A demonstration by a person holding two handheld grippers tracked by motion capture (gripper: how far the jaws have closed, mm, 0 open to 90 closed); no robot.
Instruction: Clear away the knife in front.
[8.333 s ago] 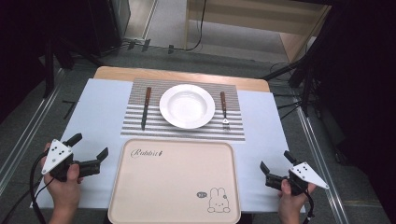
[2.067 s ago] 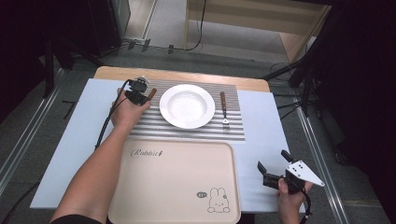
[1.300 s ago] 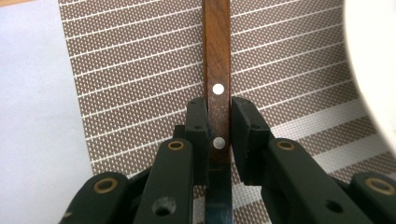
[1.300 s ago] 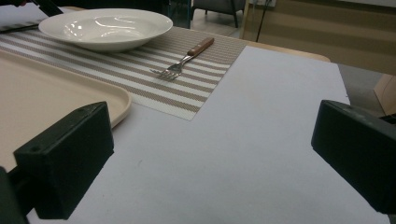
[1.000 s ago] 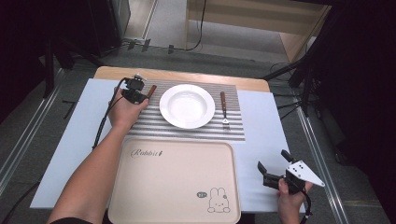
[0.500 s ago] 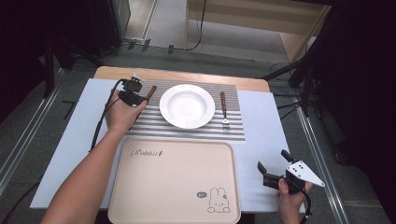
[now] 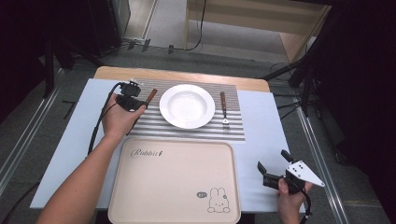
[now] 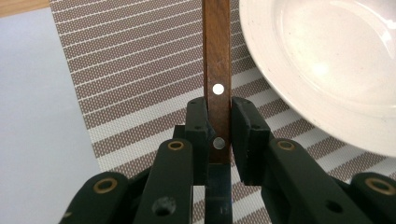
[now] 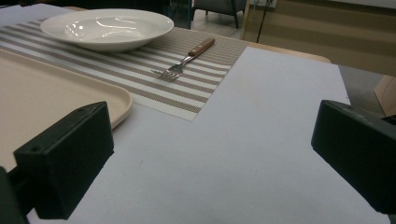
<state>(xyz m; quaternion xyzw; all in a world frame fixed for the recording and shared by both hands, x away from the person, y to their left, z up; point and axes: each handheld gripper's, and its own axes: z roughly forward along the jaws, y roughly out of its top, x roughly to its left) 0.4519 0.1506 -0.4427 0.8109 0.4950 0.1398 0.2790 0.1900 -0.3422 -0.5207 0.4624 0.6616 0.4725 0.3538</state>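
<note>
- Nearest us, our right gripper [image 7: 273,173] rests by the table's [image 7: 261,121] near right corner, jaws spread wide with nothing between them; we judge it is parked there to stay out of the way while the other hand works.
- Beside it, along the near edge, lies the tray [image 7: 175,182], bare apart from its printed rabbit. It looks like the likeliest landing place for whatever we lift, and all of its surface is free.
- Between the tray's far rim and the striped placemat [image 7: 187,128] runs only a narrow strip of table, so a carry toward us would need to clear the rim.
- Farther out, at the placemat's left end, our left gripper [image 8: 219,116] is clamped on the knife [image 8: 216,60]. The pads pinch the wooden handle near where it meets the blade, which gives a firm, balanced hold on a thin flat thing.
- The knife sits just left of the plate [image 8: 327,65], close to its rim but apart from it; the open room is on the side away from the plate, over the placemat's left edge and bare table.
- Beyond the plate, the fork [image 7: 224,109] lies on the placemat's right end, untouched, with bare table to its right.
</note>
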